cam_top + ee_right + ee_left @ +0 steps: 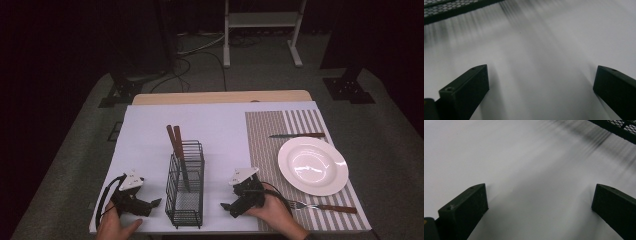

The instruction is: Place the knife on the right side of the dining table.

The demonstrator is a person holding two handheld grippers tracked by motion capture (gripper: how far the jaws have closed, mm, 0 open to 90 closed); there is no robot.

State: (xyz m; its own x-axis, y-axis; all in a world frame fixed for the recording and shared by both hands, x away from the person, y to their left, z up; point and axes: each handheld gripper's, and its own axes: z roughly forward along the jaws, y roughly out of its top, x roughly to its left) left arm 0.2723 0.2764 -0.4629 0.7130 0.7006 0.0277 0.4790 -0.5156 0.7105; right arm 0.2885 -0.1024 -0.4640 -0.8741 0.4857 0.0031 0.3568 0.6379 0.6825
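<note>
A black wire cutlery basket (185, 184) stands on the white sheet (150, 130) near the front edge, with two wooden-handled utensils (176, 141) leaning out of it. My left gripper (152, 204) rests on the sheet just left of the basket, open and holding nothing; its own view shows its jaws wide apart (539, 202) over bare sheet, with the basket's base (621, 130) at top right. My right gripper (227, 207) lies to the basket's right, open and empty (541, 82), the basket's base (454, 10) at top left.
A striped placemat (265, 135) at the right holds a white plate (313, 165), a knife (297, 135) beyond it and a fork (325, 206) in front. The table's front edge runs just under both hands. Dark stands and cables lie on the floor behind.
</note>
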